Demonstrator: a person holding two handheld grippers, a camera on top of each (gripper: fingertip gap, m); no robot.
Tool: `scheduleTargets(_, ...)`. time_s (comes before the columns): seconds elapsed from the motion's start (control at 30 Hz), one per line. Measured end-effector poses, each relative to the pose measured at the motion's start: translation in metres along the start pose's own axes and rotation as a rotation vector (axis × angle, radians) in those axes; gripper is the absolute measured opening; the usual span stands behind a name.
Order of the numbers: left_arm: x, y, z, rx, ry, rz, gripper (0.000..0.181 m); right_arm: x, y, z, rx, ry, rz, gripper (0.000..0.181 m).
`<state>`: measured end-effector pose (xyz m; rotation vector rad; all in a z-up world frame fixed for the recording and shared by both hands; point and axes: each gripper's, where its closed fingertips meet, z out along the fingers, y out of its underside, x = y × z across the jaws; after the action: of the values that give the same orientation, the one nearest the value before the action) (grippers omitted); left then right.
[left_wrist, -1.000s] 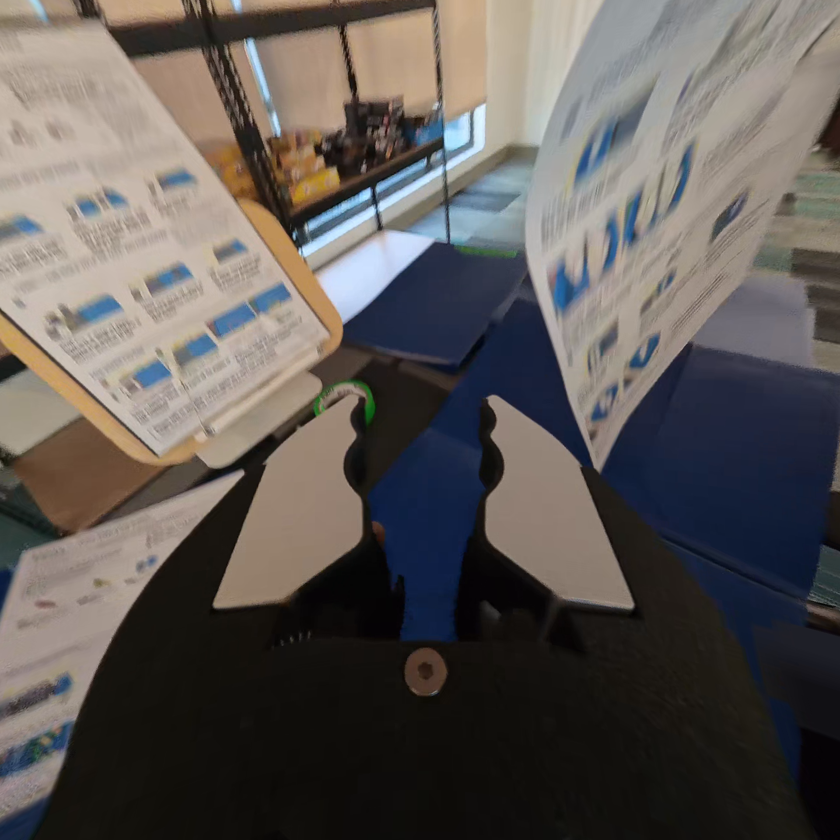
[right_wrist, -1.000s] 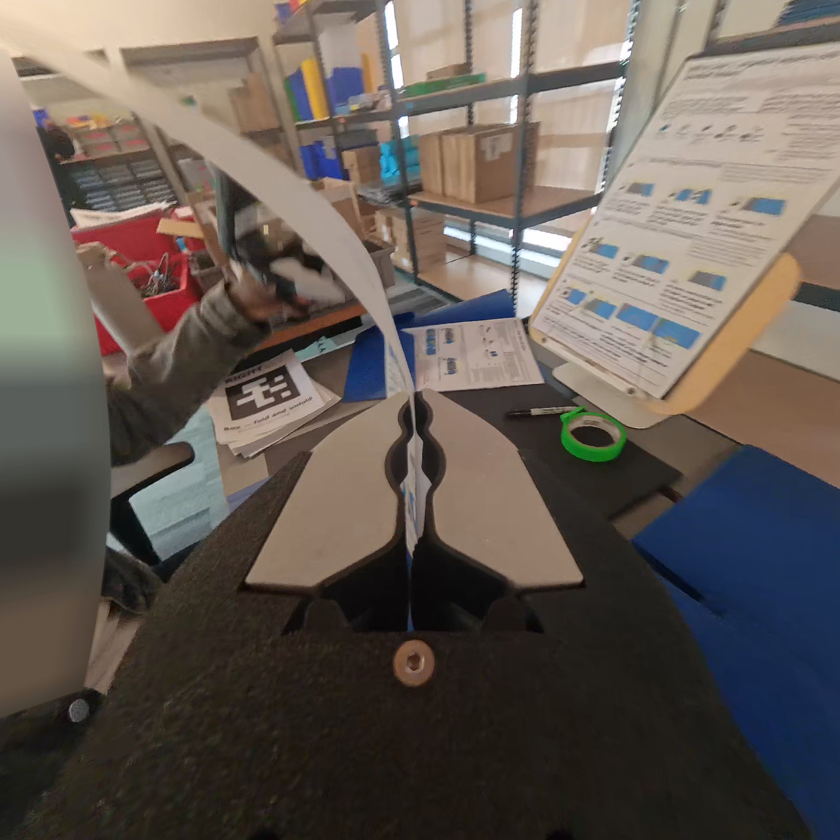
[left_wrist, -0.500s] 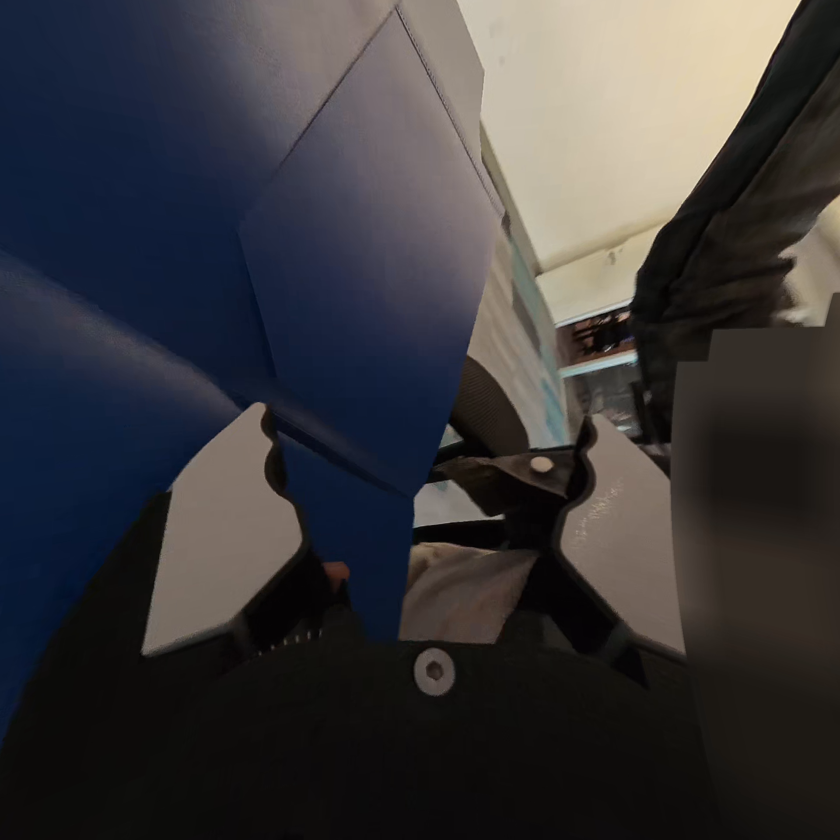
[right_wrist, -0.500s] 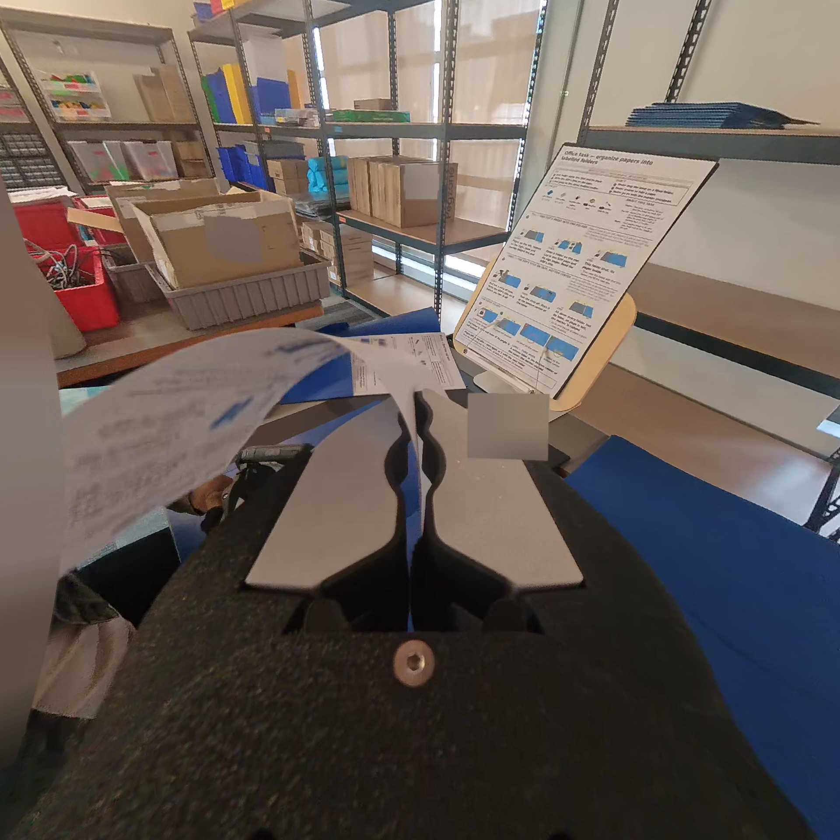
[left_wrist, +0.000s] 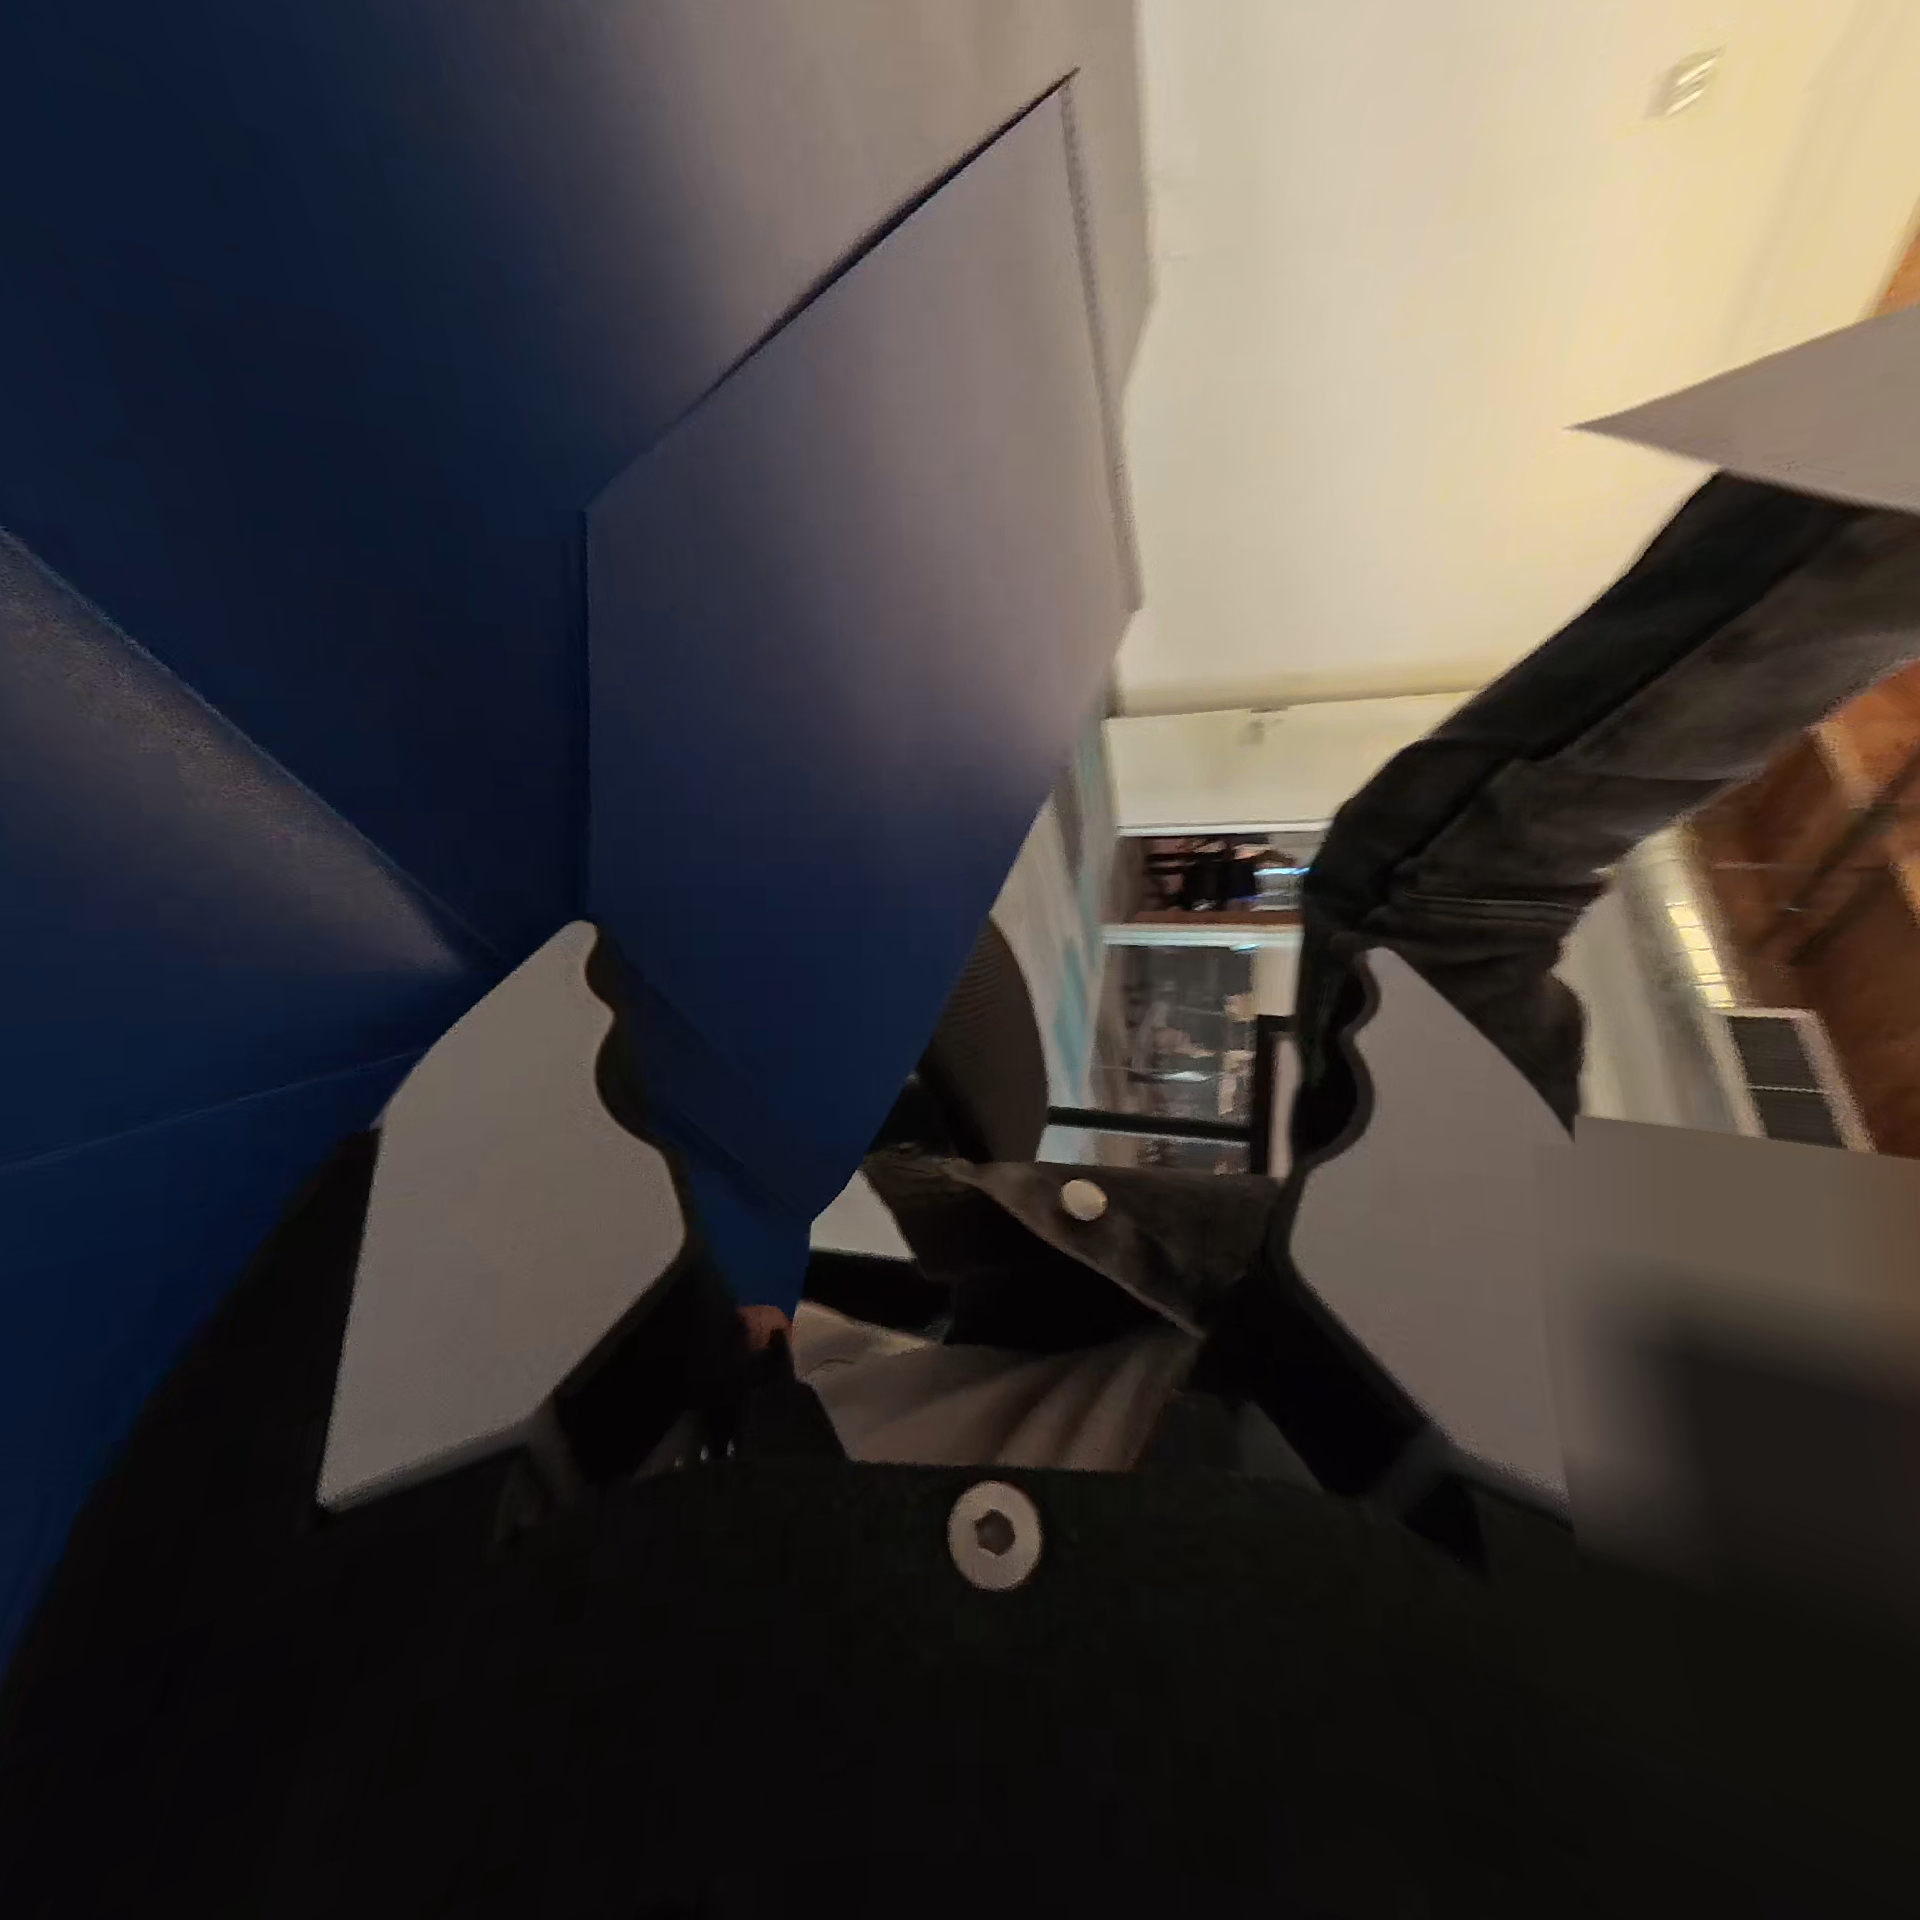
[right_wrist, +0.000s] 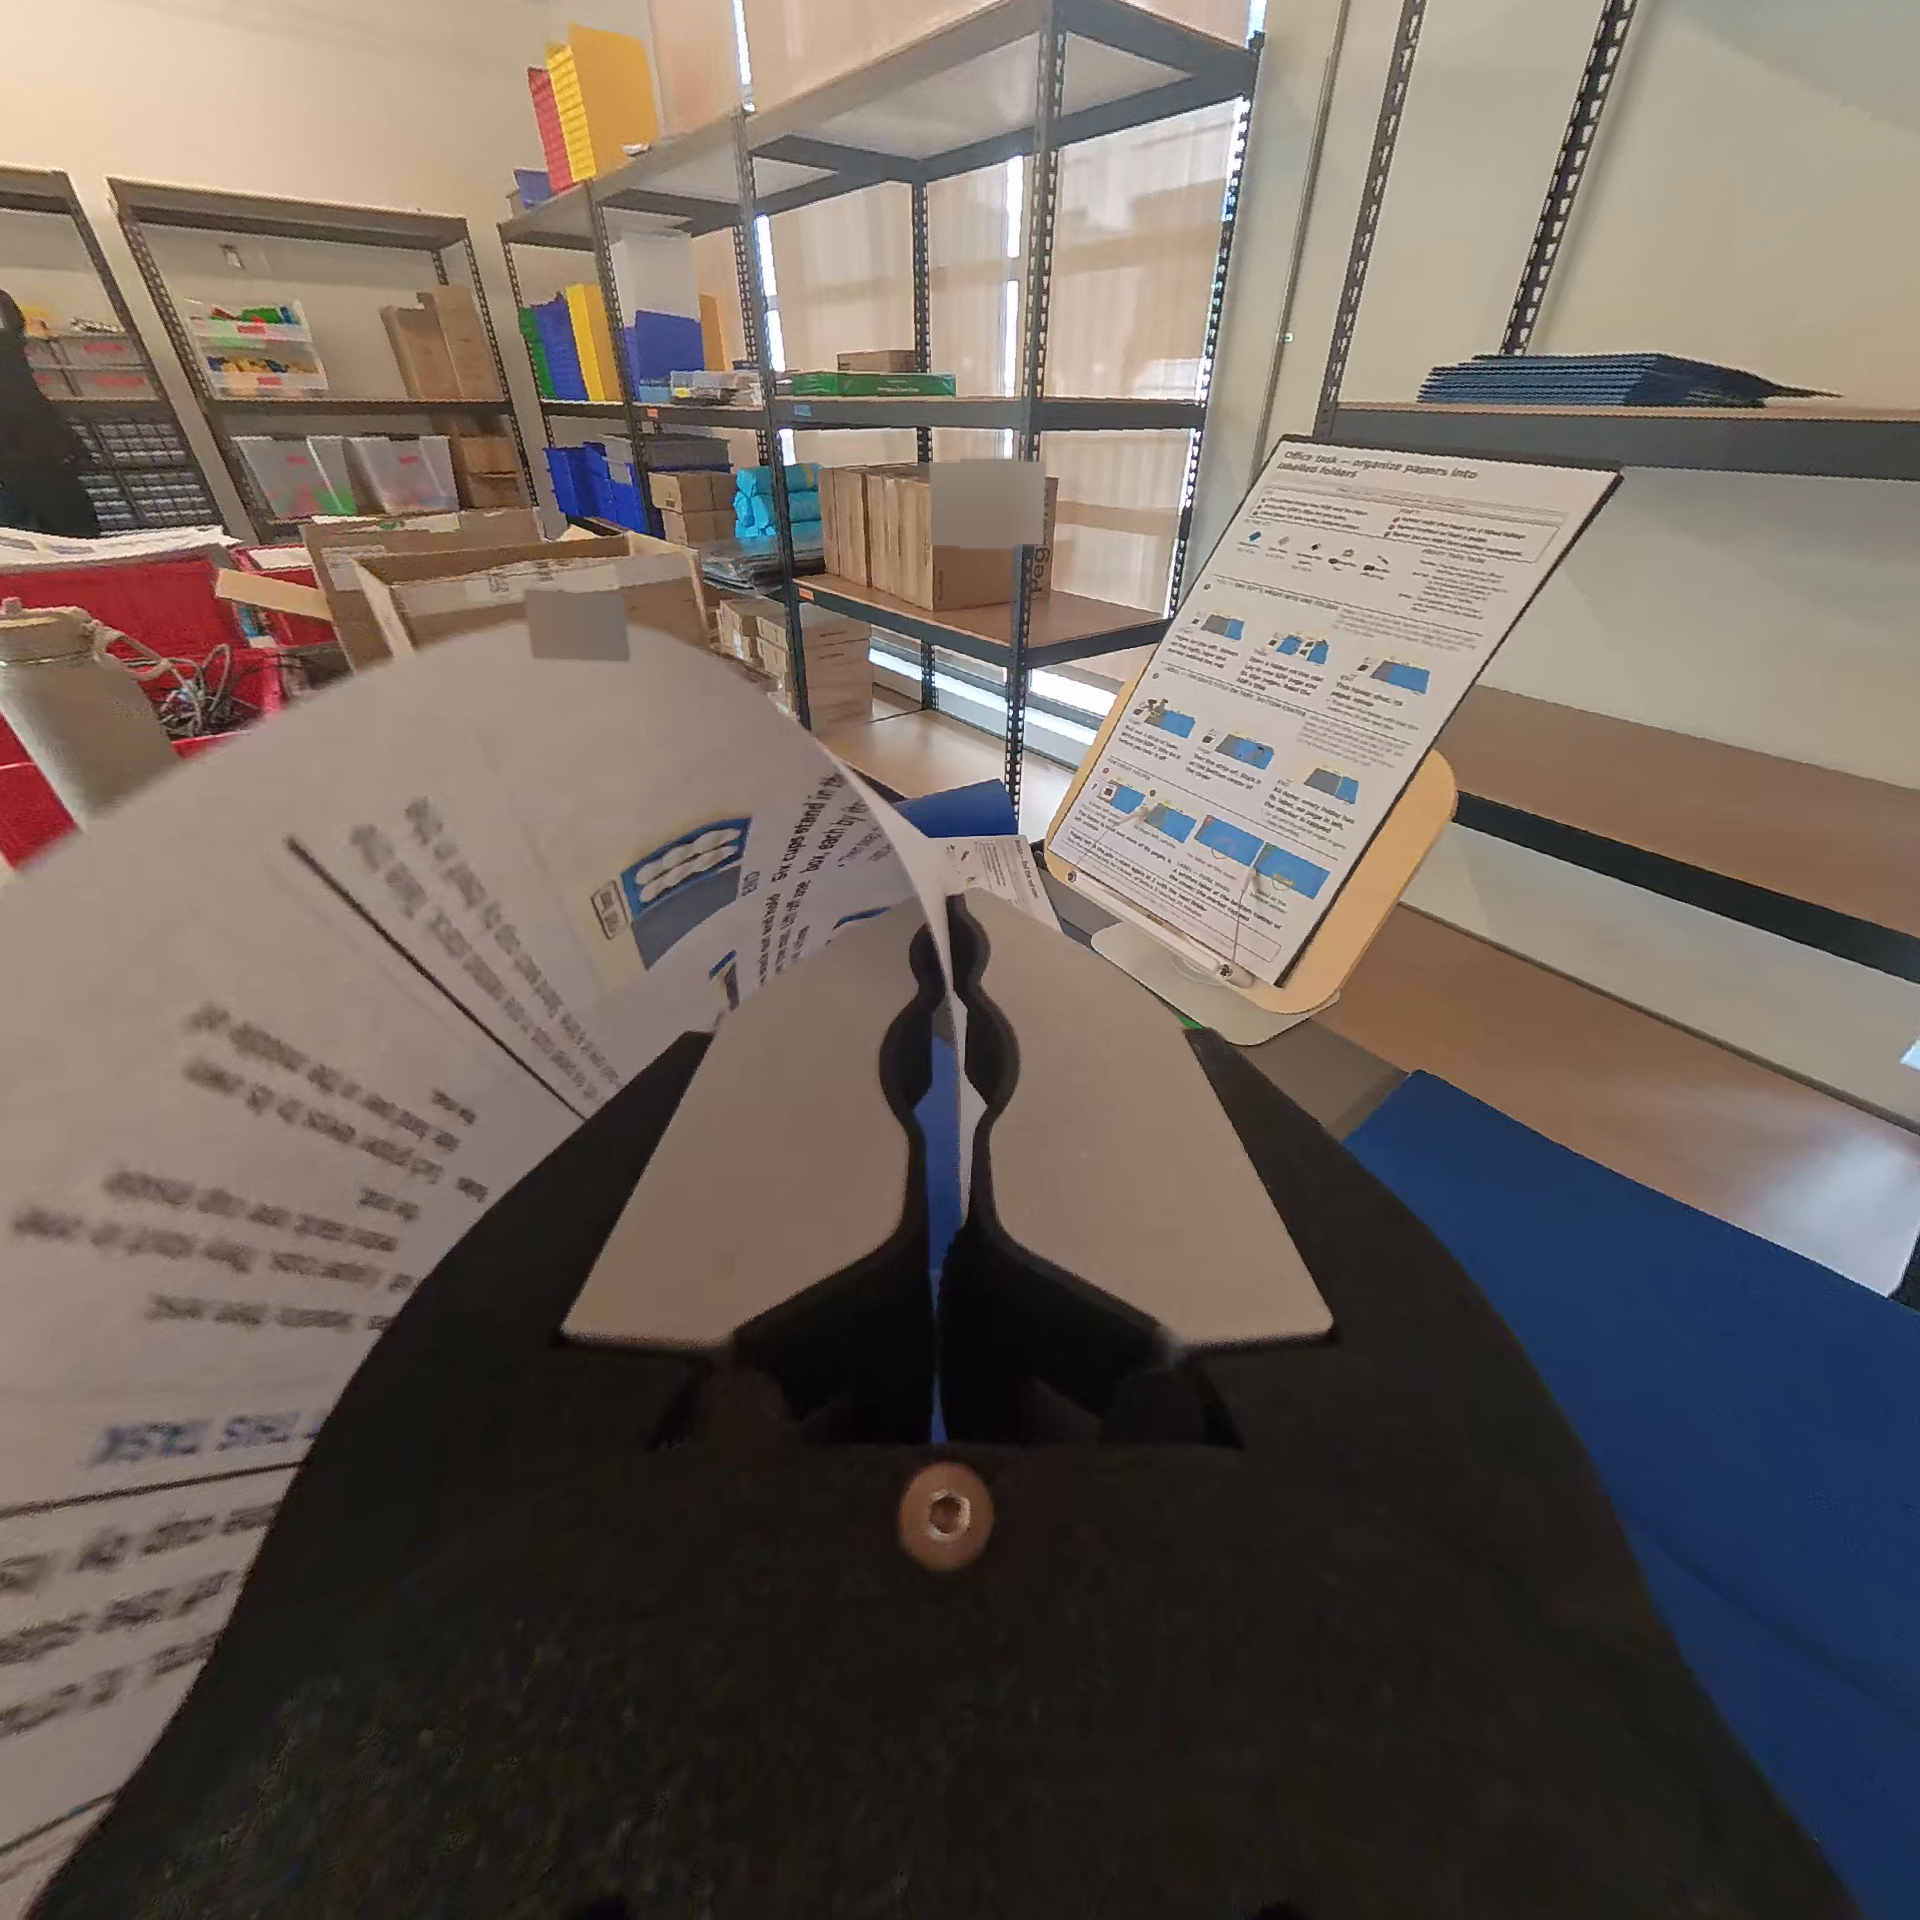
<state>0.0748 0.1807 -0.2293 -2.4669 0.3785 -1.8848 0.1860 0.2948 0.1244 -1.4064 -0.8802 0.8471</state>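
Right claw (right_wrist: 954, 966) pinches printed sheet (right_wrist: 436, 997). Left claw (left_wrist: 977, 1023) spread wide; blue folder (left_wrist: 810, 644) against its left finger, contact unclear.

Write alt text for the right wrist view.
The right gripper is shut on a printed sheet of paper that curls away to the left. Beyond it, an instruction board leans on a stand, a blue folder lies at right, and metal shelving holds boxes and bins.
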Motion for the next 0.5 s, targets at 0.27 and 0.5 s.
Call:
scheduleTargets(0.27, 0.007, -0.011, 0.000, 0.187, 0.369, -0.031, 0.094, 0.003, 0.011, 0.006, -0.001, -0.017, 0.026, 0.000)
scheduleTargets(0.5, 0.012, -0.022, 0.020, 0.233, 0.370, 0.087, 0.075, 0.015, 0.031, 0.003, -0.022, -0.011, 0.080, 0.000)
